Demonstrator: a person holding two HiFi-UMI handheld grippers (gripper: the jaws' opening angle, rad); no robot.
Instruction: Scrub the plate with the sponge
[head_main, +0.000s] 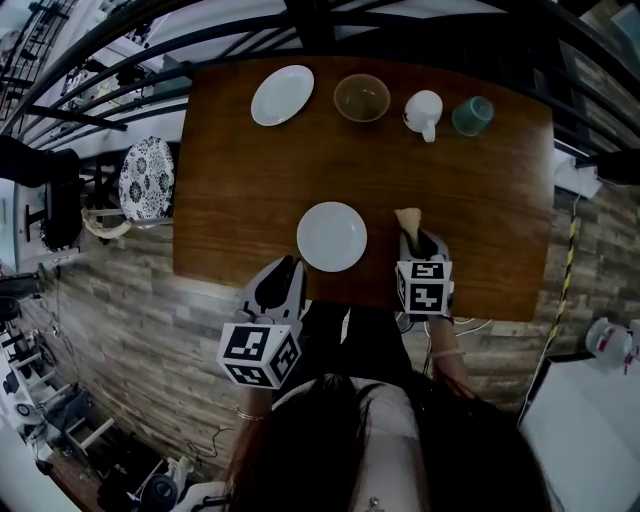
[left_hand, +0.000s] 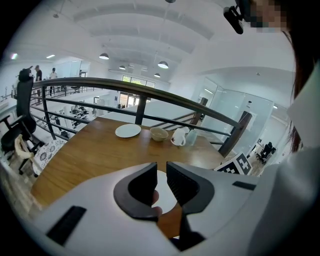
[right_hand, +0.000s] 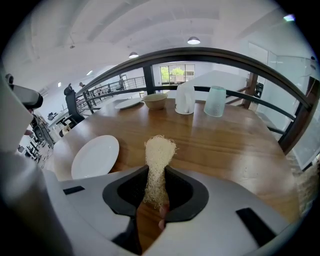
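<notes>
Right tool (right_hand: 156, 172) clamped on beige fibrous loofah sponge (right_hand: 159, 152), which sticks out past the jaws just right of round white plate (head_main: 331, 237) on brown wooden counter (head_main: 480, 200); left tool (left_hand: 161, 175) jaws narrowly apart, empty, near plate's left-front rim.

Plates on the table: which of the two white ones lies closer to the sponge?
The near plate, at the table's front edge just left of the sponge in the head view. The far plate sits at the back edge beside the bowl.
</notes>
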